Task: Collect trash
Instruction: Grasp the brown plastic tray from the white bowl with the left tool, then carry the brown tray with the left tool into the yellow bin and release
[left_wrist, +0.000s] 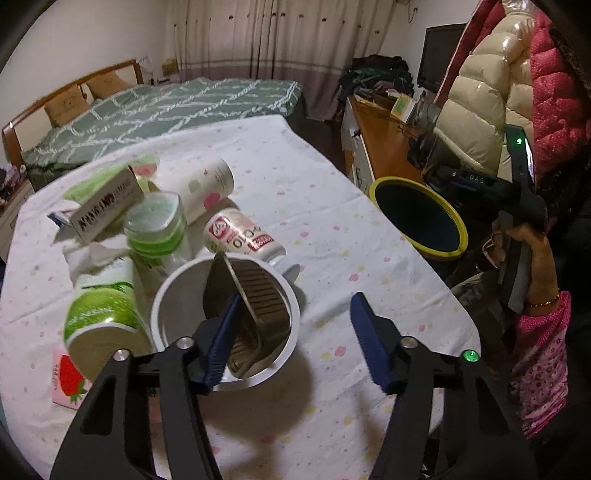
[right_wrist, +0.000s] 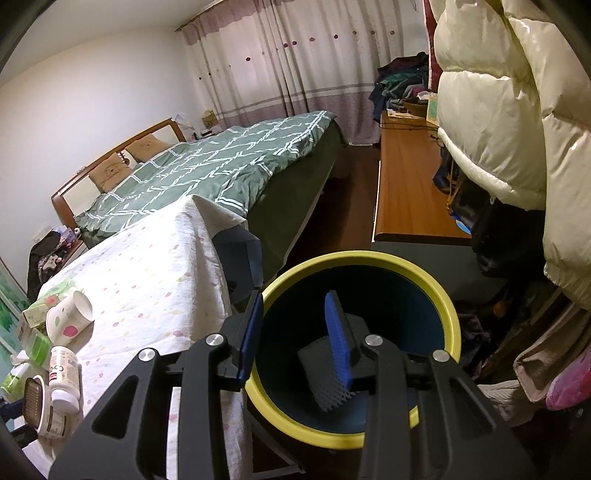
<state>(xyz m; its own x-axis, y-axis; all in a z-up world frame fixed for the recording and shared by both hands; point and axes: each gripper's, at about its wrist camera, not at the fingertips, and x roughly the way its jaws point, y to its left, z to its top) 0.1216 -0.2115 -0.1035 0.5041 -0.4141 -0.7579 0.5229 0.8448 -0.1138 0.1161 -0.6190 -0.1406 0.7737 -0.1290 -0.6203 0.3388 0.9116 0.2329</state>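
A pile of trash lies on the white-clothed table (left_wrist: 332, 229). Nearest is a white tub (left_wrist: 177, 295) with a dark ridged insert inside. My left gripper (left_wrist: 295, 301) is open around the tub's right rim: one blue pad sits over the tub's mouth, the other stands well clear to the right. Behind the tub lie a red-labelled white bottle (left_wrist: 240, 236), a dotted paper cup (left_wrist: 207, 184), a green-lidded jar (left_wrist: 155, 225) and a green can (left_wrist: 99, 321). My right gripper (right_wrist: 293, 295) hangs open and empty over the yellow-rimmed bin (right_wrist: 354, 256), where a dark ridged piece (right_wrist: 325, 384) lies.
The bin (left_wrist: 460, 229) stands off the table's right edge, beside a person's hand (left_wrist: 535, 251) in a pink sleeve. A box (left_wrist: 107, 199), tissue (left_wrist: 96, 254) and pink carton (left_wrist: 68, 380) lie left. Bed (right_wrist: 221, 166), wooden desk (right_wrist: 406, 184) and puffy coats (right_wrist: 498, 110) lie beyond.
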